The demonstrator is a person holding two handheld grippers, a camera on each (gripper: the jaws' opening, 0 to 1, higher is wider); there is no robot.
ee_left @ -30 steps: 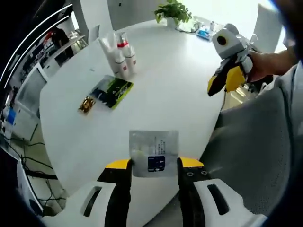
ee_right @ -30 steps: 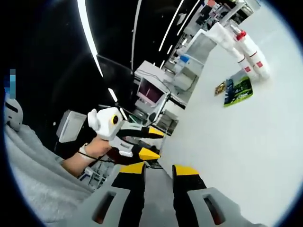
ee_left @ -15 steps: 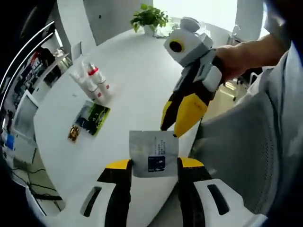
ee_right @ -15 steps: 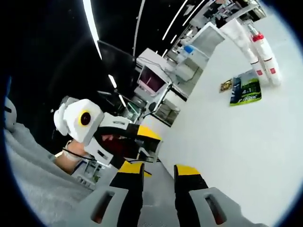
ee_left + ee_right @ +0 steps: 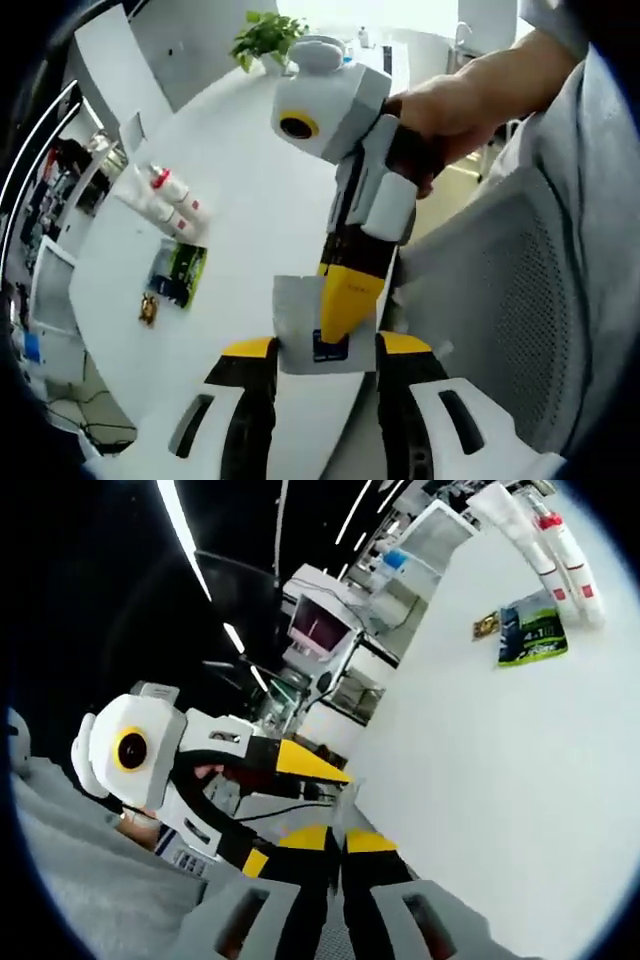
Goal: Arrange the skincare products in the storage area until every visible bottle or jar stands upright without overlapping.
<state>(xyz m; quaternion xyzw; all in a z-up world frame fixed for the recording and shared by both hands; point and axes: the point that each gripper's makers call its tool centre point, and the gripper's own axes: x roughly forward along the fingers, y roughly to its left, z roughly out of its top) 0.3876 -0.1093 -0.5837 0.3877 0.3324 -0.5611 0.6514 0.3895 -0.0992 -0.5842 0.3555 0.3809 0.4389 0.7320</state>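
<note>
Left gripper view: the left gripper [image 5: 326, 347] has its jaws clamped on a flat silver sachet [image 5: 297, 325]. The right gripper [image 5: 347, 300], held in a hand [image 5: 445, 110], pokes down onto that sachet. Further off on the white table [image 5: 255, 190] lie white bottles [image 5: 165, 197] on their sides, with a green packet [image 5: 177, 273] beside them.

Right gripper view: the right gripper [image 5: 333, 840] looks nearly closed, though I can't tell if it's pinching anything. The left gripper [image 5: 300, 765] sits just beside it, bottles [image 5: 555, 550] far away.

A white table [image 5: 260, 190] carries a potted plant [image 5: 265, 35] at its far edge. Past the table stand a monitor [image 5: 318, 640] and shelving [image 5: 420, 550].
</note>
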